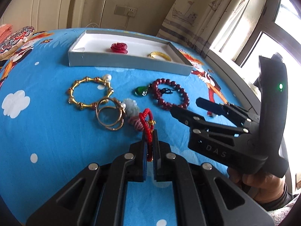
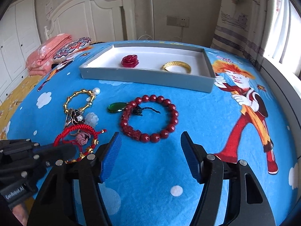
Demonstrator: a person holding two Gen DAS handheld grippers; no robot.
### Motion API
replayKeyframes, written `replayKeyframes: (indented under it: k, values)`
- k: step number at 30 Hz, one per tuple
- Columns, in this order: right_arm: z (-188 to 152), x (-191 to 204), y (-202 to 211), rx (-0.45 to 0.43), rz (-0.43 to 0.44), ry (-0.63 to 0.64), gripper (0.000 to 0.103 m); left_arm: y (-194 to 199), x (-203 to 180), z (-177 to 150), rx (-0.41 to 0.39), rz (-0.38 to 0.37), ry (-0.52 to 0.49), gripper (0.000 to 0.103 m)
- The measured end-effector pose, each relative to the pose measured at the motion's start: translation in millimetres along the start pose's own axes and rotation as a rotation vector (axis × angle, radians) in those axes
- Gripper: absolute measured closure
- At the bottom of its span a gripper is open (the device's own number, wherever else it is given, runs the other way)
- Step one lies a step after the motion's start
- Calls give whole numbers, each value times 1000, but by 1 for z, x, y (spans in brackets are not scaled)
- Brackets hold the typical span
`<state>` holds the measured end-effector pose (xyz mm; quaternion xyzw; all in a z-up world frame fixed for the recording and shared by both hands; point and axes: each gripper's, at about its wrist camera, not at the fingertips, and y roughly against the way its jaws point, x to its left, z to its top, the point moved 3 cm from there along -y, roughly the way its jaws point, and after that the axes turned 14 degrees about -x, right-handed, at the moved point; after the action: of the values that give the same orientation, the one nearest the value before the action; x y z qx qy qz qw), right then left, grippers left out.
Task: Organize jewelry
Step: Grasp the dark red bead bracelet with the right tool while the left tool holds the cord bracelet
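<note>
Left gripper (image 1: pixel 150 141) clamped shut on the red cord bracelet (image 1: pixel 145 121), cord pinched between its pads, rest of the loop with gold beads draped on the blue bedsheet (image 1: pixel 47 131). Right gripper (image 2: pixel 150 150) open, nothing between its fingers, hovering just short of the red bead bracelet (image 2: pixel 150 116), not touching. Green pendant (image 2: pixel 115 107) touching that bracelet's left side. Further left: thin gold rings (image 1: pixel 110 114), pale carved charm (image 1: pixel 131 109), gold bangle with pearl (image 1: pixel 90 92), bunched close. Behind them, grey tray (image 2: pixel 146 76) holding a red rose piece (image 2: pixel 130 61) and a gold bracelet (image 2: pixel 176 66), well apart.
</note>
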<state>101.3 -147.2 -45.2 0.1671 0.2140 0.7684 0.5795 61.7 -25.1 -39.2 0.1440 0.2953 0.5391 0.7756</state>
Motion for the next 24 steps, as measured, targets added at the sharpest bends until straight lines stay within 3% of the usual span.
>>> replayKeyframes:
  k: [4, 8, 13, 15, 24]
  values:
    - [3, 10, -10, 20, 14, 49, 41, -2, 4, -3, 10, -1, 9, 98]
    - [5, 14, -19, 48, 11, 79, 41, 6, 3, 2, -32, -5, 3, 99]
    - [4, 18, -19, 53, 57, 76, 71, 15, 2, 11, -74, -19, 16, 99]
    - [3, 18, -18, 48, 67, 67, 100, 18, 2, 13, -84, -23, 17, 99]
    - [6, 12, -7, 18, 79, 40, 100, 18, 1, 16, -89, -25, 17, 99]
